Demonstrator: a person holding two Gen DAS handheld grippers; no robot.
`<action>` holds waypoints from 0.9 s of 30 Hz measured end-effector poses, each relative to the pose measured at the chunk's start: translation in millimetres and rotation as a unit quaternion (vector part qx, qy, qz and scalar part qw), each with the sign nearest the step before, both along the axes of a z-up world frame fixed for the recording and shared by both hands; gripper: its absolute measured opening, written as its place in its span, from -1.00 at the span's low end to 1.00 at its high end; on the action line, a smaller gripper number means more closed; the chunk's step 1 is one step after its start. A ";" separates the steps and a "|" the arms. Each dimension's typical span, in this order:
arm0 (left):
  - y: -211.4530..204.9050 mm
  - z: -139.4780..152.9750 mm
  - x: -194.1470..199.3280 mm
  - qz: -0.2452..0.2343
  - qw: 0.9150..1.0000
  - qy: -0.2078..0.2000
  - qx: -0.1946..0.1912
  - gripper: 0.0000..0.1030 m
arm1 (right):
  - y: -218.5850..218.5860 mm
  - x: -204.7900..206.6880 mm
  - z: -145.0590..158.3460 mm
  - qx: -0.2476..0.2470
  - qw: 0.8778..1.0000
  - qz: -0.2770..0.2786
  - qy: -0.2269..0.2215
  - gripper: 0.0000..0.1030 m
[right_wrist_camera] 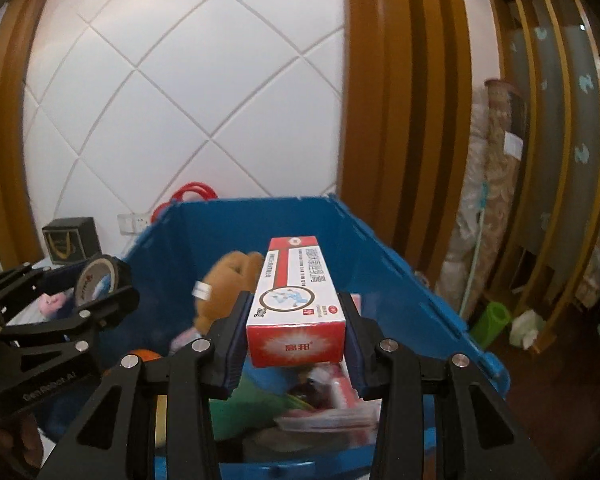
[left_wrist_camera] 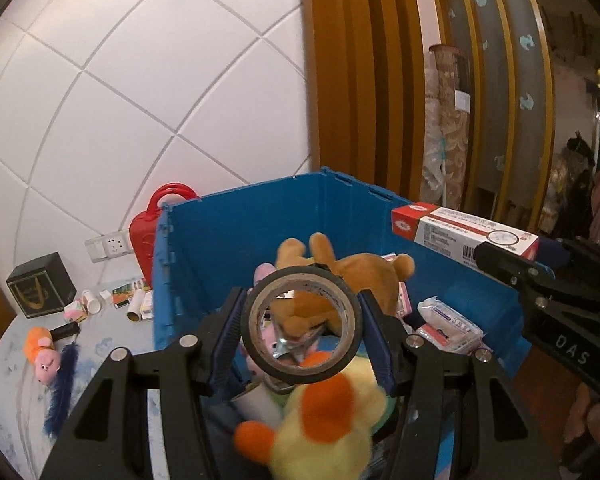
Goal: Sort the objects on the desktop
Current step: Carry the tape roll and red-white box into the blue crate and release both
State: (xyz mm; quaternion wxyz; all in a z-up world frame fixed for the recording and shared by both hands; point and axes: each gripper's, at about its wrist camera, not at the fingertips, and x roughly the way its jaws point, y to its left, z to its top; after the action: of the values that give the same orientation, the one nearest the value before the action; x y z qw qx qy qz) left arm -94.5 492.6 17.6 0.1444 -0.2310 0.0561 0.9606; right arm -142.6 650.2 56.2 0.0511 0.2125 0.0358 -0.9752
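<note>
Above the blue bin, my left gripper jaws clamp a tape roll. My right gripper jaws grip a red-white carton over it.

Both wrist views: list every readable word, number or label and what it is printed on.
"DAS": right gripper body.
"GenRobot.AI": left gripper body.
"20g": top face of red and white box.
Box's Chinese print and barcode, tape roll label, black box emblem: too small or blurred.
</note>
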 end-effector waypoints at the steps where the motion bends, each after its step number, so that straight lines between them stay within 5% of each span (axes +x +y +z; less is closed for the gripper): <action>1: 6.8 -0.8 -1.9 0.000 1.000 -0.003 -0.002 0.07 | 8.2 -3.6 -3.2 -0.001 1.000 -0.002 -0.003 -0.21; 8: 38.1 -7.8 -11.3 0.009 1.000 -0.020 -0.018 0.07 | 40.8 -22.4 -21.5 -0.001 1.000 -0.002 -0.028 -0.21; 10: 41.5 -9.1 -14.6 0.017 0.999 -0.024 -0.021 0.29 | 46.0 -26.6 -26.1 0.000 0.999 0.001 -0.032 -0.19; 13: 39.0 -9.6 -16.7 0.036 0.999 -0.024 -0.018 0.71 | 49.5 -29.2 -27.9 0.002 0.999 0.004 -0.034 0.20; 15: 35.0 -9.1 -18.5 0.046 0.999 -0.024 -0.017 0.73 | 50.2 -28.7 -28.6 0.005 0.999 0.004 -0.034 0.73; 18: 30.9 -7.4 -18.7 0.063 0.998 -0.024 -0.018 0.73 | 49.4 -26.3 -27.3 0.010 0.999 0.006 -0.032 0.99; 27: 10.9 4.1 -1.1 0.067 0.997 -0.029 0.007 0.73 | 38.8 -18.1 -23.0 0.010 0.998 0.017 -0.064 0.99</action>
State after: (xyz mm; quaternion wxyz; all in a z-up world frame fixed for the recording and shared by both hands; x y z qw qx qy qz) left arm -95.6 503.5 21.7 0.0827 -0.2613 0.0299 0.9612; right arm -160.7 689.0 33.2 0.0674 0.2742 0.0457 -0.9582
